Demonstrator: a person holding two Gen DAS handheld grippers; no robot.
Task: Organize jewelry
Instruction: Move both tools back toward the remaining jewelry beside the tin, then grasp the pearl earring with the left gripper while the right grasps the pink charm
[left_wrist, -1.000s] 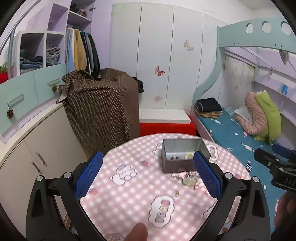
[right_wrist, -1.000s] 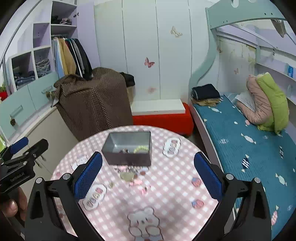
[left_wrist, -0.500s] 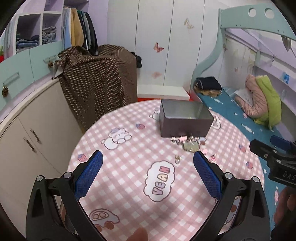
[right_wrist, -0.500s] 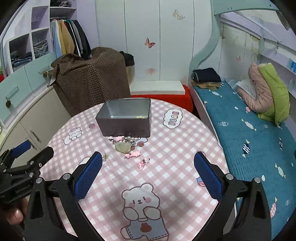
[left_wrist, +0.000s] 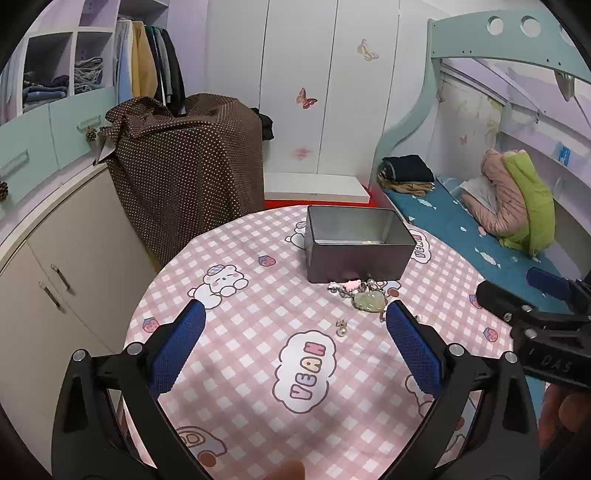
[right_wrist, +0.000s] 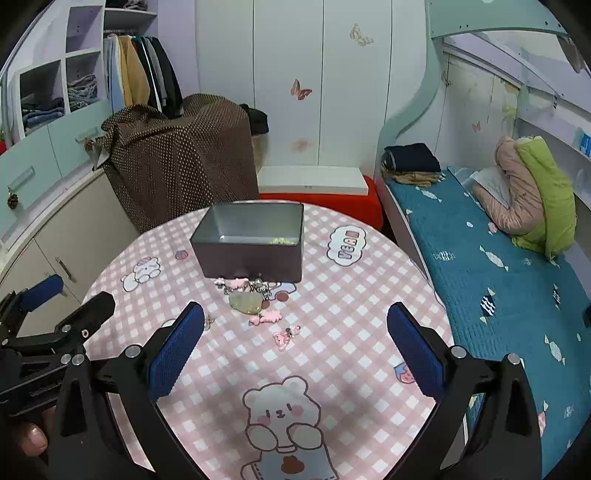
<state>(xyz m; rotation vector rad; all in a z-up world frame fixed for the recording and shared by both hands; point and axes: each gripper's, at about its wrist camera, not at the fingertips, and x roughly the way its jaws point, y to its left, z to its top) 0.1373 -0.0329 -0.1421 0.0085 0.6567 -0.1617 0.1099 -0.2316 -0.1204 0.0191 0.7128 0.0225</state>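
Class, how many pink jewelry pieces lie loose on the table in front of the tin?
3. A pink charm lies by the grey tin, a pink bow lies beside the green pendant, a pink trinket lies nearest the camera. The tangle may hide more.

I see tin (right_wrist: 251, 240) near table's (right_wrist: 369, 332) far edge. Jewelry pile (right_wrist: 247, 295) on table, touching tin's near wall. Two charms (right_wrist: 284, 338) nearer me, right of pile. Small earring (left_wrist: 341, 328) left of pile. Something inside tin at near right corner.
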